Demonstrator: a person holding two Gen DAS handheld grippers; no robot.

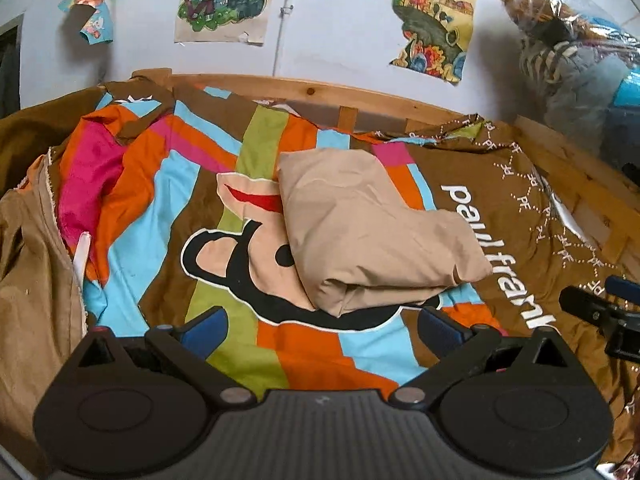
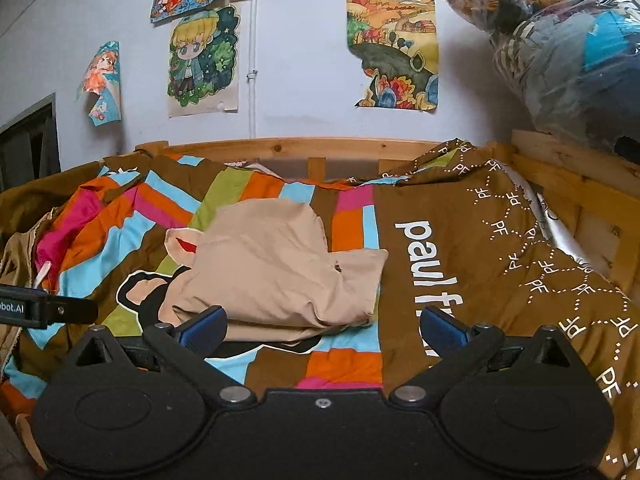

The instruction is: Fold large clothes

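Observation:
A beige garment (image 1: 368,232) lies folded into a thick bundle on the colourful bedspread (image 1: 160,216), over its printed monkey face. In the right wrist view the same garment (image 2: 280,268) sits just ahead of the fingers. My left gripper (image 1: 322,330) is open, its blue pads wide apart, just short of the bundle's near edge, holding nothing. My right gripper (image 2: 322,326) is open too, with its left pad close to the bundle's near folded edge. Each gripper shows at the edge of the other's view: the right one (image 1: 600,312), the left one (image 2: 44,310).
A wooden bed frame (image 2: 280,148) runs along the far side and the right. A clear plastic bag stuffed with clothes (image 2: 568,60) rests on the right rail. A tan cloth (image 1: 32,272) is heaped at the left. Drawings hang on the wall (image 2: 304,80).

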